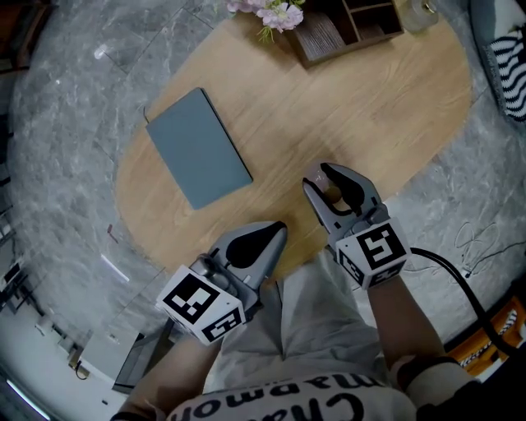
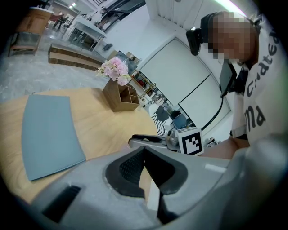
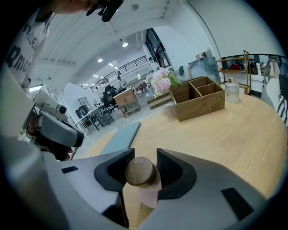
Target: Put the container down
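Note:
A small pale container with a round wooden lid (image 3: 141, 171) stands upright on the oval wooden table (image 1: 370, 107) near its front edge, partly hidden between grey fingers in the head view (image 1: 333, 196). My right gripper (image 3: 142, 155) is open around it, one pad on each side of the lid with a thin gap on the right. From above, that right gripper (image 1: 318, 175) sits over the table's near rim. My left gripper (image 1: 275, 230) hovers just off the table's front edge, shut with nothing between its pads (image 2: 145, 155).
A grey-blue flat pad (image 1: 197, 148) lies on the left half of the table. At the far side stand a wooden divided box (image 1: 345, 29), pink flowers (image 1: 271, 12) and a glass bottle (image 3: 231, 90). Grey marble floor surrounds the table.

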Demonstrator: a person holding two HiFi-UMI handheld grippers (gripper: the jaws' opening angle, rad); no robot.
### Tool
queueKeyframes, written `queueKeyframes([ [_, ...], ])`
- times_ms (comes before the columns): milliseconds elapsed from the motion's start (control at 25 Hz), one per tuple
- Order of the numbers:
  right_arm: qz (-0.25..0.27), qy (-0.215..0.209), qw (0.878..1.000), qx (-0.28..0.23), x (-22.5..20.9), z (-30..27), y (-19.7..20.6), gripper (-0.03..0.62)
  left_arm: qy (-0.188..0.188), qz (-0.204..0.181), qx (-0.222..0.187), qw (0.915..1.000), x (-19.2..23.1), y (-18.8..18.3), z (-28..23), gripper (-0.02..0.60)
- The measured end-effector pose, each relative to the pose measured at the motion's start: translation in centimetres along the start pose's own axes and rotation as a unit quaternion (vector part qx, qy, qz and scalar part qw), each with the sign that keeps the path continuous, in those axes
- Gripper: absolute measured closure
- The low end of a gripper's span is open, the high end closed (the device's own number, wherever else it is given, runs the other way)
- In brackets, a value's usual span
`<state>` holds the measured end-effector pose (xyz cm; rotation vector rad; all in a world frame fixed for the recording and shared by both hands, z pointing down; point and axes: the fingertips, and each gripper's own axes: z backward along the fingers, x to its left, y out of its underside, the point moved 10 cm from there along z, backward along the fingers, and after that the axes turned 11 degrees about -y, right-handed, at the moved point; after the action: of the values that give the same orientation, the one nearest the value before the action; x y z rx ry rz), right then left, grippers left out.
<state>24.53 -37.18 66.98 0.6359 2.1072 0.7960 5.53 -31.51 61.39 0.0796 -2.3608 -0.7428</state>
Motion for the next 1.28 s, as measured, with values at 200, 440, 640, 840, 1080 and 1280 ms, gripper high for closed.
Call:
queueKeyframes([
  [200, 0.003, -0.007, 1.000, -0.011, -0.1, 0.1, 0.4, 0.450, -0.015, -0.018, 0.025, 0.9994, -0.1, 0.3, 0.9, 0.568],
  [440, 0.017, -0.002, 1.000, 0.018, 0.2, 0.2, 0.0, 0.451, -0.045, -0.029, 0.048, 0.9974, -0.9, -0.9, 3.1, 0.567],
  [640, 0.030, -0.010, 0.998, 0.045, 0.2, 0.2, -0.6, 0.451, -0.059, -0.030, 0.043, 0.9969, -1.9, -1.8, 4.7, 0.567],
  [840, 0.036, -0.022, 0.998, 0.053, 0.2, 0.3, -0.9, 0.450, -0.060, -0.028, 0.033, 0.9972, -3.0, -2.2, 4.8, 0.568],
  [1080, 0.033, -0.020, 0.999, 0.038, 0.2, 0.4, -0.7, 0.451, -0.061, -0.016, 0.040, 0.9972, -3.5, -1.9, 4.7, 0.566],
  [1280, 0.044, -0.018, 0.998, 0.044, 0.2, 0.4, -0.5, 0.451, -0.066, -0.015, 0.037, 0.9970, -4.0, -1.9, 4.6, 0.568],
])
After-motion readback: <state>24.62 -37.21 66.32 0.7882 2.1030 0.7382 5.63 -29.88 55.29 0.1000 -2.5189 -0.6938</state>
